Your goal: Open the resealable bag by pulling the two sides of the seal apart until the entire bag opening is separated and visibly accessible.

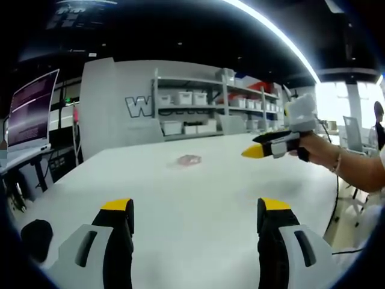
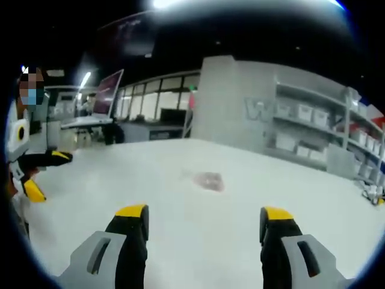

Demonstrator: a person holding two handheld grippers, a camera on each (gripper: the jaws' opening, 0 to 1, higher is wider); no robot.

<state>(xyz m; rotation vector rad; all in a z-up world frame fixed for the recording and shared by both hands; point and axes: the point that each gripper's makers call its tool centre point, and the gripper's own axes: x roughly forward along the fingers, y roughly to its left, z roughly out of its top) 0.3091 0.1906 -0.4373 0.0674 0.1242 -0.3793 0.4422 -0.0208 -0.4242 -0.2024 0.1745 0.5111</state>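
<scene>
A small clear resealable bag (image 1: 188, 160) with something reddish inside lies flat near the middle of the white table (image 1: 198, 192). My left gripper (image 1: 195, 208) is open and held well short of it, with nothing between the jaws. A hand holds my right gripper (image 1: 260, 146) above the table, to the right of the bag. In the right gripper view the bag (image 2: 207, 179) lies ahead of my right gripper (image 2: 204, 212), which is open and empty. My left gripper (image 2: 47, 173) comes in at the left edge, its yellow tips apart.
Beyond the table's far edge stand a grey partition and shelves with white bins (image 1: 192, 99). A monitor (image 1: 30, 111) sits on a desk to the left, with a dark object (image 1: 36, 235) by the near left table edge. A chair (image 1: 352, 135) stands at the right.
</scene>
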